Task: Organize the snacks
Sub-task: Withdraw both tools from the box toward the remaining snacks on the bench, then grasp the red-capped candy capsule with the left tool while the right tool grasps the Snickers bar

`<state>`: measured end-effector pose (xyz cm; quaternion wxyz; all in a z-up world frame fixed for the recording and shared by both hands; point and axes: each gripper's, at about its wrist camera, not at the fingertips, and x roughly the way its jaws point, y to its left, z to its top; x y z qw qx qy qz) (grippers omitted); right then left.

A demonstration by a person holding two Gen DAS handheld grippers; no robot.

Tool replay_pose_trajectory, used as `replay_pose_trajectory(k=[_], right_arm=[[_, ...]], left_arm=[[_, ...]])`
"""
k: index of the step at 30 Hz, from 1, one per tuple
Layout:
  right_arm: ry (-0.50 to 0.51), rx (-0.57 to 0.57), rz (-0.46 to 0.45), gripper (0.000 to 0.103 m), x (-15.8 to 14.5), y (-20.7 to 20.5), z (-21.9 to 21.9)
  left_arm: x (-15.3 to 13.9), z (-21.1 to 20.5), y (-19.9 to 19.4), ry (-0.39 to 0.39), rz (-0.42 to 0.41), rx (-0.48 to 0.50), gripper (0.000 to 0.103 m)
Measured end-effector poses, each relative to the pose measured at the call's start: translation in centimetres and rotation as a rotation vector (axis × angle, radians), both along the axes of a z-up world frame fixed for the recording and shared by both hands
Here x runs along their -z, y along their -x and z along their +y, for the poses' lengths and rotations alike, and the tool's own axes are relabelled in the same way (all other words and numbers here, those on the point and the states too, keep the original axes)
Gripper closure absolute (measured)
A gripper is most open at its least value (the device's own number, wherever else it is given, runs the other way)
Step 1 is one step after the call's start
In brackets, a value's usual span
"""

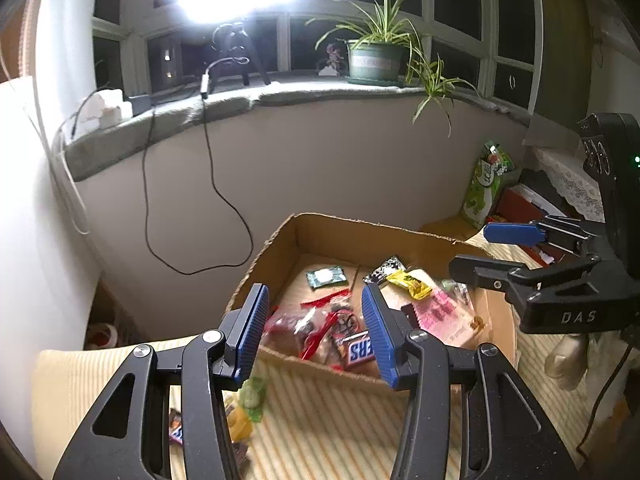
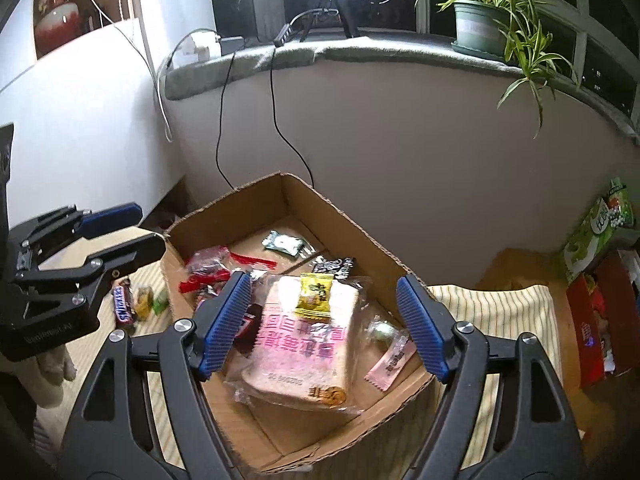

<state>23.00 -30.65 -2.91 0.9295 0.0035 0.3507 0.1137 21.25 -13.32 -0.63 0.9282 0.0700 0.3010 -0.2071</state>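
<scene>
A cardboard box (image 1: pixel 320 232) (image 2: pixel 352 220) sits on the striped cloth and holds several snacks: a pink bread pack (image 2: pixel 304 344) (image 1: pixel 440 312), a yellow sachet (image 2: pixel 316 294), a green packet (image 2: pixel 285 243) (image 1: pixel 326 277), red-wrapped bags (image 1: pixel 296 324) and a Snickers bar (image 1: pixel 360 350). My left gripper (image 1: pixel 316 332) is open and empty above the box's near edge. My right gripper (image 2: pixel 326 330) is open and empty above the bread pack. Another Snickers bar (image 2: pixel 122 303) and small candies (image 2: pixel 150 300) (image 1: pixel 250 400) lie on the cloth outside the box.
The striped cloth (image 1: pixel 340 420) covers the table. A green snack bag (image 1: pixel 486 184) (image 2: pixel 600 228) and a red box (image 2: pixel 592 320) stand at the right. Behind are a wall, a windowsill with a potted plant (image 1: pixel 376 56), a tripod lamp and hanging cables.
</scene>
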Motion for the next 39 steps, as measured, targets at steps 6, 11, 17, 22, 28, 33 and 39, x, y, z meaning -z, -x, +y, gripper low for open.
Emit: replay_pose_trajectory(k=[6, 11, 17, 22, 28, 33, 39], right_arm=[[-0.028, -0.062, -0.012, 0.025, -0.1, 2.0, 1.9], [-0.014, -0.116, -0.005, 0.025, -0.2, 3.9, 4.7], [0.014, -0.159, -0.017, 0.015, 0.1, 5.9, 8.4], [0.011, -0.219, -0.012, 0.014, 1.1, 6.8, 11.6], [0.027, -0.304, 0.011, 0.022, 3.1, 6.8, 15.1], [0.028, -0.356, 0.046, 0.042, 4.5, 5.9, 17.5], [0.034, -0.405, 0.077, 0.048, 6.1, 4.7, 20.1]], left_arm=[[-0.2, 2.3, 2.1, 0.005, -0.031, -0.03, 0.044], [0.1, 5.8, 3.3, 0.011, -0.018, -0.087, 0.041], [1.1, 12.2, 4.0, 0.035, 0.029, -0.207, 0.041], [2.7, 16.2, 4.5, 0.039, 0.064, -0.279, 0.041], [5.1, 18.9, 4.6, 0.051, 0.116, -0.318, 0.041], [6.5, 19.3, 4.5, 0.055, 0.146, -0.302, 0.053], [7.5, 18.5, 3.5, 0.054, 0.17, -0.275, 0.054]])
